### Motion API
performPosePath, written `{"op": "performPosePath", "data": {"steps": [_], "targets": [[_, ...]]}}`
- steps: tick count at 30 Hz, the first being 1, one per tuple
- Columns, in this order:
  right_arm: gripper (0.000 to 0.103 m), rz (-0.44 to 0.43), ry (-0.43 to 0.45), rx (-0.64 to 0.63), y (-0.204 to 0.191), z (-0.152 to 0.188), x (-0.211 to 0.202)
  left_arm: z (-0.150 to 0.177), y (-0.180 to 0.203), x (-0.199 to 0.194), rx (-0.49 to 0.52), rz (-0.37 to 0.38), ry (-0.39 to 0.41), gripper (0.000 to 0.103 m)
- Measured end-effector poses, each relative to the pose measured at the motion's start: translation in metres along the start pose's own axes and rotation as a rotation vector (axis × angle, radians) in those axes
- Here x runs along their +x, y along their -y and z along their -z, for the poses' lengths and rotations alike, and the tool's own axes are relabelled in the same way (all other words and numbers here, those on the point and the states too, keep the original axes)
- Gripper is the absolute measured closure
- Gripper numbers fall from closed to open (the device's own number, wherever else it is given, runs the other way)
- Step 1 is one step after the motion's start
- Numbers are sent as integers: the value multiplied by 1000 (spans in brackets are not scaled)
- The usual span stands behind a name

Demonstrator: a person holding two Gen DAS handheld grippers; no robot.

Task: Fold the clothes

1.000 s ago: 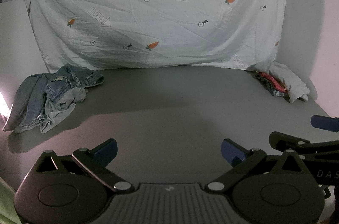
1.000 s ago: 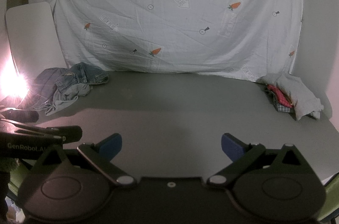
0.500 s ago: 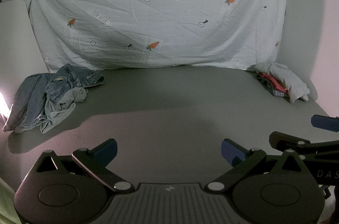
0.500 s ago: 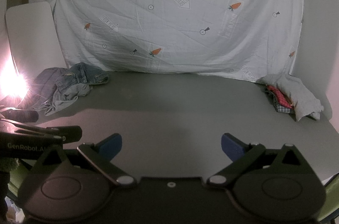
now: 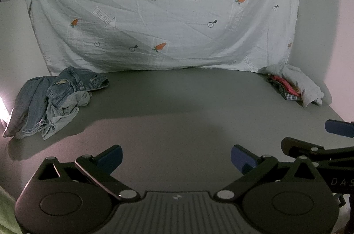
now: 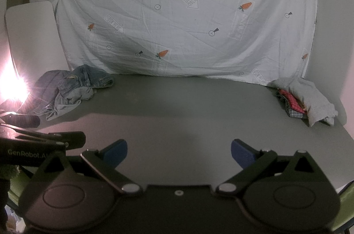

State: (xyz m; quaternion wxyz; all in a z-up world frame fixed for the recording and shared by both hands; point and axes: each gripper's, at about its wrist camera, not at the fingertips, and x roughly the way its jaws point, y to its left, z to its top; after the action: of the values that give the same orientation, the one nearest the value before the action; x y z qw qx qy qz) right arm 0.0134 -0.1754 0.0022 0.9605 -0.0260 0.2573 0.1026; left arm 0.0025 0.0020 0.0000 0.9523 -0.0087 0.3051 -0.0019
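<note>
A crumpled heap of blue denim clothes (image 5: 57,96) (image 6: 70,92) lies at the far left of the grey table (image 5: 177,114) (image 6: 181,114). At the far right sits a second pile (image 5: 294,85) (image 6: 305,99): a pale grey garment over red and checked fabric. My left gripper (image 5: 176,157) hangs open over the table's near edge, nothing between its blue pads. My right gripper (image 6: 179,151) is open too, empty, at the same near edge. Each gripper shows at the edge of the other's view. Both piles are far from the fingers.
A pale sheet (image 5: 168,12) (image 6: 185,12) printed with carrots and arrows hangs behind the table. A white panel (image 6: 31,34) stands at the back left. A bright lamp glare (image 6: 11,85) shines at the left edge. Green fabric shows at the lower corners.
</note>
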Motion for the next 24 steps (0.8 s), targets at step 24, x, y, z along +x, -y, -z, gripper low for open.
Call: {"op": "performPosePath", "data": {"steps": [24], "targets": [[0, 34, -37, 393, 95, 25, 43, -22, 15, 93, -139, 247, -202, 0]]}}
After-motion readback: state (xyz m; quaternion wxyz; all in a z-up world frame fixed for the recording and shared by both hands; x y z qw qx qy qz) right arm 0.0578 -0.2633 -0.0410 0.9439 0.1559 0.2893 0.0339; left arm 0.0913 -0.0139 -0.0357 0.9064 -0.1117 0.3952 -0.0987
